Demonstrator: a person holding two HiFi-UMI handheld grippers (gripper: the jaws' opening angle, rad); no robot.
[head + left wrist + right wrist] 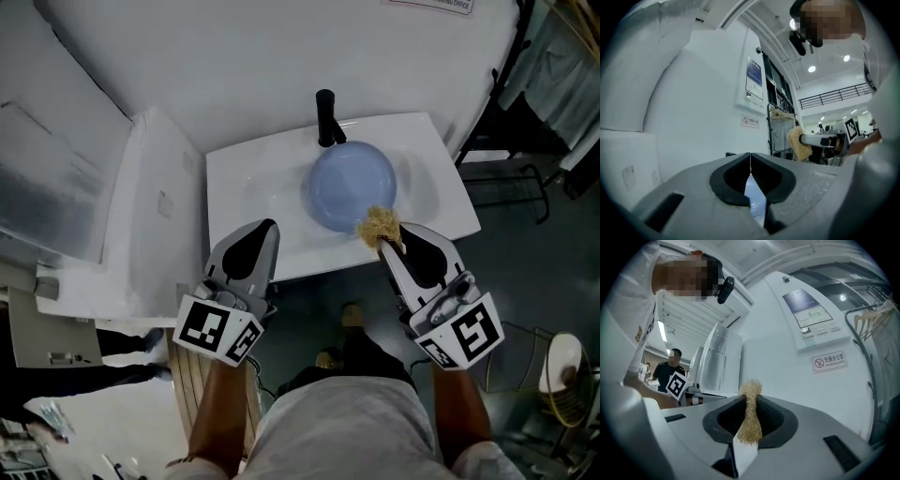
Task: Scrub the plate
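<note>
A pale blue plate lies in the white sink under the black tap. My right gripper is shut on a tan scrub pad, which hangs at the plate's near right rim. Whether the pad touches the plate I cannot tell. My left gripper is shut with nothing in it, over the sink's front edge to the left of the plate. Between its jaws in the left gripper view shows a sliver of the blue plate, and further right the scrub pad.
A white wall panel stands left of the sink. A dark metal rack stands to the right, and a wire stand with plates is on the floor at lower right. My feet show below the sink.
</note>
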